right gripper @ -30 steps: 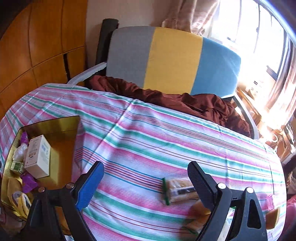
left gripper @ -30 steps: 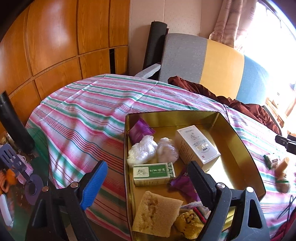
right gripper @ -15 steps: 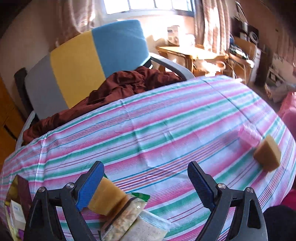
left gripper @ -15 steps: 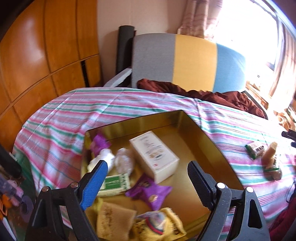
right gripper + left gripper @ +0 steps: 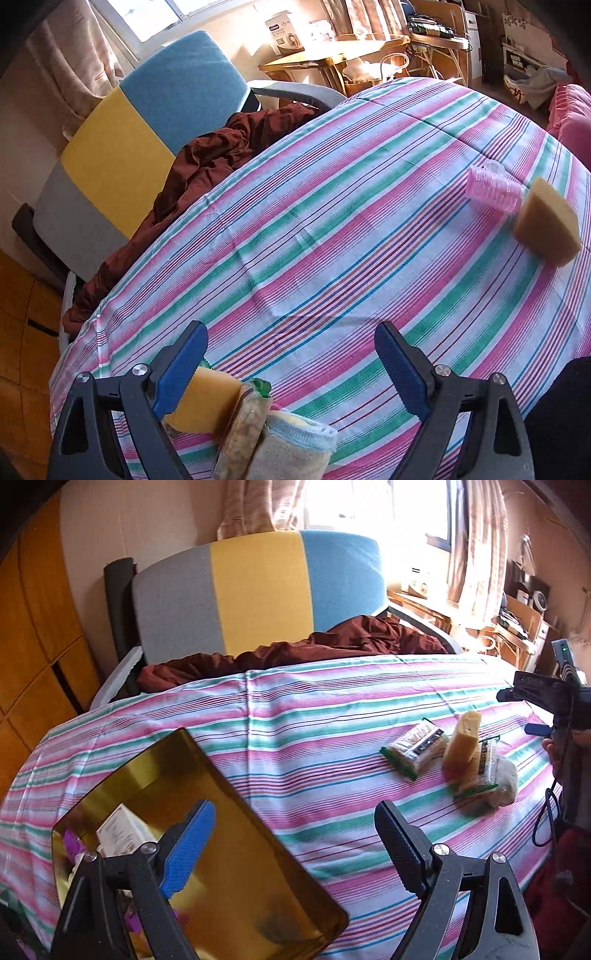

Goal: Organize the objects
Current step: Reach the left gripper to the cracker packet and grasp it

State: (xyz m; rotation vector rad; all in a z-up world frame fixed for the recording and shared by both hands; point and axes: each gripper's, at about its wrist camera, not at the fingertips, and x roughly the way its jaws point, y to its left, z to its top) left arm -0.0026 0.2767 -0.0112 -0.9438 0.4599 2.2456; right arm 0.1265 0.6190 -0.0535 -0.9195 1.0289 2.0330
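on the striped bench: both grippers open, nothing held

over the near-left part of the bench [image 5: 295,709] the left gripper [image 5: 291,845] hovers with its jaws spread wide and nothing between them. its blue-padded finger sits over the gold tray [image 5: 207,775], its black finger over the striped cloth just beside the tray's right wall. a white box [image 5: 120,830] and purple wrappers [image 5: 70,840] lie at the tray's left end, partly hidden by the gripper.

to the right on the cloth, a green-edged snack packet [image 5: 413,746] lies flat. just beside it a yellow sponge [image 5: 461,742] leans against a second packet [image 5: 480,771] and a pale cloth bundle [image 5: 504,779], all touching.

right wrist view: the right gripper [image 5: 291,362] is also spread wide and empty. the same sponge [image 5: 207,402], packet [image 5: 243,428] and cloth bundle [image 5: 295,443] sit low between its fingers, the sponge close against the blue pad; contact cannot be told. far right, a pink ribbed roller [image 5: 493,188] touches a tan sponge wedge [image 5: 546,221].
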